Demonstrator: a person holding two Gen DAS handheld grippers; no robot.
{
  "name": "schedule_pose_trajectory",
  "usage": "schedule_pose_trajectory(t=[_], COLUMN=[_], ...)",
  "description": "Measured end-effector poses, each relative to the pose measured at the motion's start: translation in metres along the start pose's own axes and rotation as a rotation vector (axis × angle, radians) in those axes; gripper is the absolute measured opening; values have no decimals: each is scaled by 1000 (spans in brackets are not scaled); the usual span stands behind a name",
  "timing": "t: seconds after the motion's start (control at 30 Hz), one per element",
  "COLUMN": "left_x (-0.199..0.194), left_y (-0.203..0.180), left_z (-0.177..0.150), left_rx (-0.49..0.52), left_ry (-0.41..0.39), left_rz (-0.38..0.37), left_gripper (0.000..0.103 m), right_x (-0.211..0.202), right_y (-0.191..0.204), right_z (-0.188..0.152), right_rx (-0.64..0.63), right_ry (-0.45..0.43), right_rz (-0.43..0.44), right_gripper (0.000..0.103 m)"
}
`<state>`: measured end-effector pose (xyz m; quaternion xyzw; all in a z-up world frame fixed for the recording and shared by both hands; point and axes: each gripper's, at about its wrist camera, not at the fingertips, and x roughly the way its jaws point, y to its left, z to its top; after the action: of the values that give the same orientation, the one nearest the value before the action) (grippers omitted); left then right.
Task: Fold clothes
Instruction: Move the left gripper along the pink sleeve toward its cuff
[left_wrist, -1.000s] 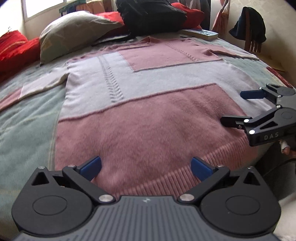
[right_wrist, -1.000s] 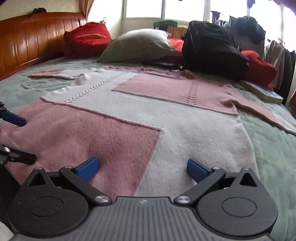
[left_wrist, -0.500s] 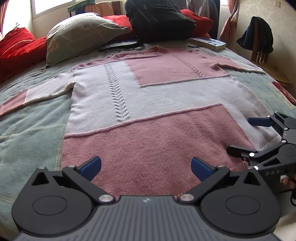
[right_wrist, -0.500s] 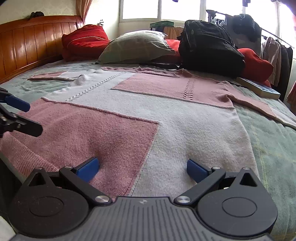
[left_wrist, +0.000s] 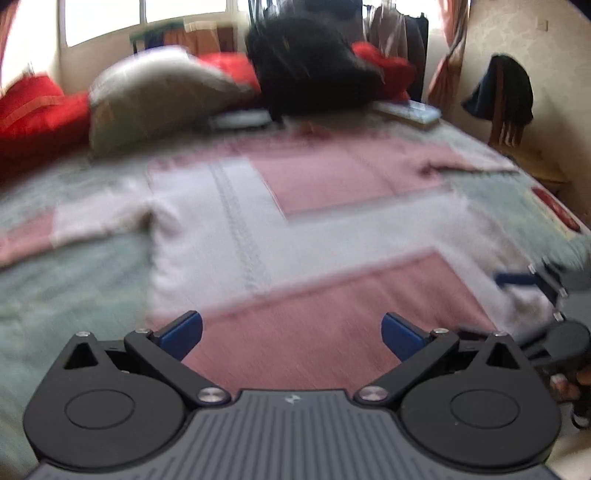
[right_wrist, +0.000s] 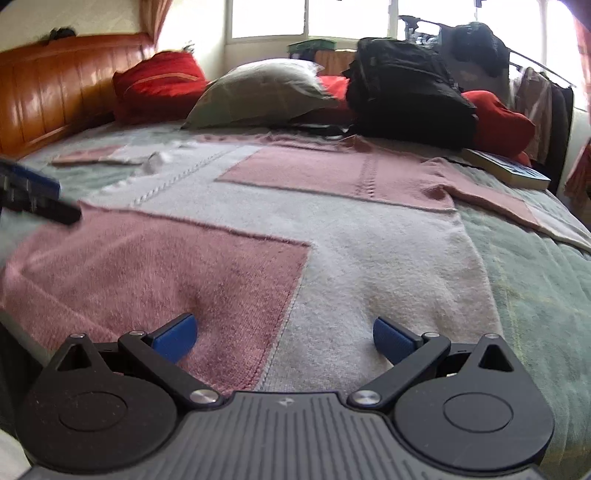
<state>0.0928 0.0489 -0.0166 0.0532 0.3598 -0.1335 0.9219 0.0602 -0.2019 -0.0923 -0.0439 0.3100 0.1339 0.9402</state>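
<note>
A pink and white block-patterned sweater (left_wrist: 295, 240) lies flat on the bed, front up, sleeves spread to both sides; it also shows in the right wrist view (right_wrist: 332, 229). My left gripper (left_wrist: 291, 332) is open and empty over the pink lower hem area. My right gripper (right_wrist: 282, 336) is open and empty over the hem where pink meets white. The right gripper shows at the right edge of the left wrist view (left_wrist: 535, 295). The left gripper shows at the left edge of the right wrist view (right_wrist: 33, 195). The left wrist view is blurred.
A green bedspread (right_wrist: 535, 280) covers the bed. At the head lie a grey pillow (right_wrist: 258, 92), red cushions (right_wrist: 159, 81), a black backpack (right_wrist: 406, 88) and a book (right_wrist: 506, 168). A wooden headboard (right_wrist: 44, 99) stands left. A chair with dark clothing (left_wrist: 506, 96) stands right.
Both grippers have pulled back and lowered toward the sweater's hem. The left gripper is moving fast, so its view is blurred. Both stay open.
</note>
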Motion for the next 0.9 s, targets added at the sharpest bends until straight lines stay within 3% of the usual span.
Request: schedule_pose_trajectory(t=[0.23,0.37,0.43,0.6,0.73,0.9], left_x=[-36,-46,-46,-16,28,77], left_y=[96,178,218,298,340,388], left_z=[60,77,74,44,9,-29], left_rx=[-13,-102,-171,-418,-587,-840], left_ry=[-143,-217,-246,-240,-222,-180], left_rz=[161,251,255,156,60,-10], left_gripper=[102,102,102,102,102,102], right_x=[-24,-26,-24,-12,2,26], right_y=[-17,-28,-31,-26,-16,-3], right_z=[13,27,36,58,72,80], right_rx=[121,228,265,270,265,253], right_ry=[-96,-117,-109,-109,-98,-44], right_rz=[60,133,160,150,134,69], right_gripper=[103,103,103,103,103,103])
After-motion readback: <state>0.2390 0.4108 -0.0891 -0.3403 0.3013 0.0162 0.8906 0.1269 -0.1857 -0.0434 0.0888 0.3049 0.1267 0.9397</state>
